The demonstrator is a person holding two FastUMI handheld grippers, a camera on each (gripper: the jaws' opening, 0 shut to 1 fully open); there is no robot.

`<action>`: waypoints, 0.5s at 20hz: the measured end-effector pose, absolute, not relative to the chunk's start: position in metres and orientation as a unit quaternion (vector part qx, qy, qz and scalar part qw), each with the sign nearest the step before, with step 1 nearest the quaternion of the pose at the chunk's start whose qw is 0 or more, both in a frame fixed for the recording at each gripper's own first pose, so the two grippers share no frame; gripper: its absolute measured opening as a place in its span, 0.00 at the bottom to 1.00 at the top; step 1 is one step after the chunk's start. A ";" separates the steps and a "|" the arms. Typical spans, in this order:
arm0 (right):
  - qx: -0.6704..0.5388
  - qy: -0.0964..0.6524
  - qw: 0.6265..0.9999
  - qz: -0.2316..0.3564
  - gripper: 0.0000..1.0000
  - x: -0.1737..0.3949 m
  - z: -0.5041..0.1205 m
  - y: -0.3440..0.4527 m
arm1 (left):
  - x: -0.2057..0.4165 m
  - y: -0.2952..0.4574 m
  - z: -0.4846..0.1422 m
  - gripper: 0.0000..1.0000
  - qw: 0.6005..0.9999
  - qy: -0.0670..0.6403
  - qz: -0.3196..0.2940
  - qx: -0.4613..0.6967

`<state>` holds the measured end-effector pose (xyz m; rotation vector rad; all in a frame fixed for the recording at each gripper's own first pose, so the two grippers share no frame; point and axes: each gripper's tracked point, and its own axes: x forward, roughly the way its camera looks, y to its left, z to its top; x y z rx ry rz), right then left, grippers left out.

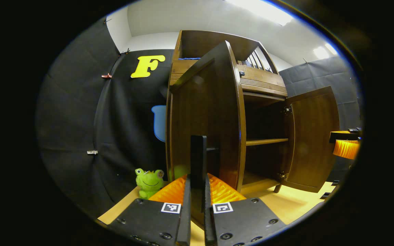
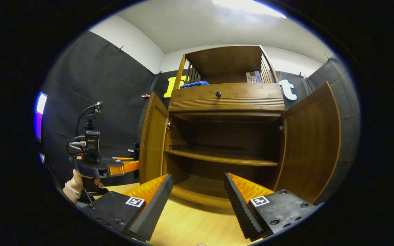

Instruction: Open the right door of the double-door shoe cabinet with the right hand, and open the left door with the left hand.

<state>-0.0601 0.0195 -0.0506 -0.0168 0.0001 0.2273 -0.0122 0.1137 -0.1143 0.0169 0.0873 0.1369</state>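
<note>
Looking along the left gripper (image 1: 197, 191) in the left gripper view, its two fingers stand nearly together, clamped on a dark upright bar handle (image 1: 198, 160) at the free edge of the left door (image 1: 204, 119). That door is swung well out from the shoe cabinet (image 1: 262, 85), edge-on to the camera. Past it the shelf (image 1: 266, 141) shows, and the right door (image 1: 315, 136) hangs wide open at the cabinet's far side. A green frog plush (image 1: 149, 182) sits on the wooden floor (image 1: 296, 201) near the cabinet's left corner.

In the right gripper view, the right gripper (image 2: 198, 194) hovers with its fingers wide apart, gripping nothing, facing the cabinet's open middle. The right door (image 2: 311, 143) stands fully open and the left door (image 2: 153, 136) is open too, with the left gripper (image 2: 115, 167) and a hand (image 2: 77, 182) beside its outer face.

Both doors look open, so the task seems at its last step. Next, I judge, the left fingers need to part and back straight off the handle without dragging the door shut.
</note>
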 end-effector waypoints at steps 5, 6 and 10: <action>-0.002 0.000 0.992 0.123 0.96 -0.056 -0.052 0.030 | -0.019 0.131 -0.113 0.14 0.994 0.044 0.101 0.007; -0.003 0.000 0.992 0.123 0.96 -0.054 -0.052 0.031 | -0.026 0.141 -0.113 0.13 0.993 0.045 0.105 0.002; 0.001 0.004 0.991 0.135 0.96 -0.051 -0.056 0.043 | -0.036 0.160 -0.113 0.10 0.991 0.049 0.128 0.000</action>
